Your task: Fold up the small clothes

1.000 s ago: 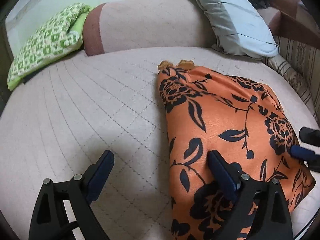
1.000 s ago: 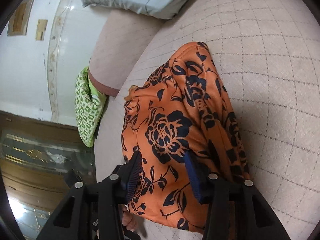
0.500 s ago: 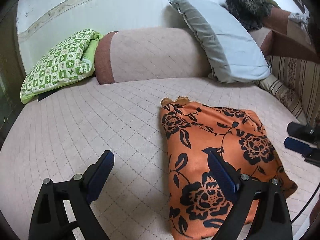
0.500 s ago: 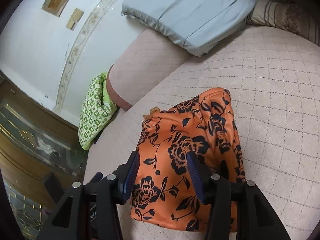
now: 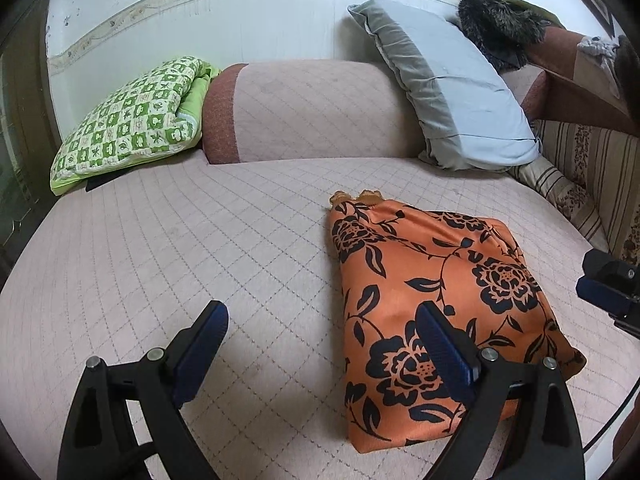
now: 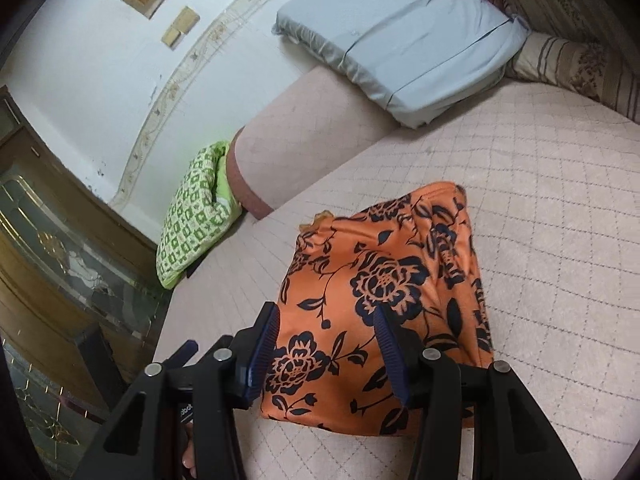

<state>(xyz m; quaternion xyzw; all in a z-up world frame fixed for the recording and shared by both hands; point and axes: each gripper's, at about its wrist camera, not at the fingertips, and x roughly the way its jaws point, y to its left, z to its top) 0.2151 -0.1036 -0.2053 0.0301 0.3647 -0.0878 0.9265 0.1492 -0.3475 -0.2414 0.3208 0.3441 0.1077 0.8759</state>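
Folded orange garment (image 5: 436,292) on the bed (image 5: 200,248), both tongs apart, empty.
Right gripper (image 6: 326,338) just widened; its view alone shows the door (image 6: 60,280) (left gripper (image 5: 320,344) wide).

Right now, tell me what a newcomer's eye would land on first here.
The orange flowered garment, folded into a bundle, lies on the pale quilted couch, near both open tools. Behind it a grey pillow leans on the backrest, and a green checked blanket sits at the far left end.
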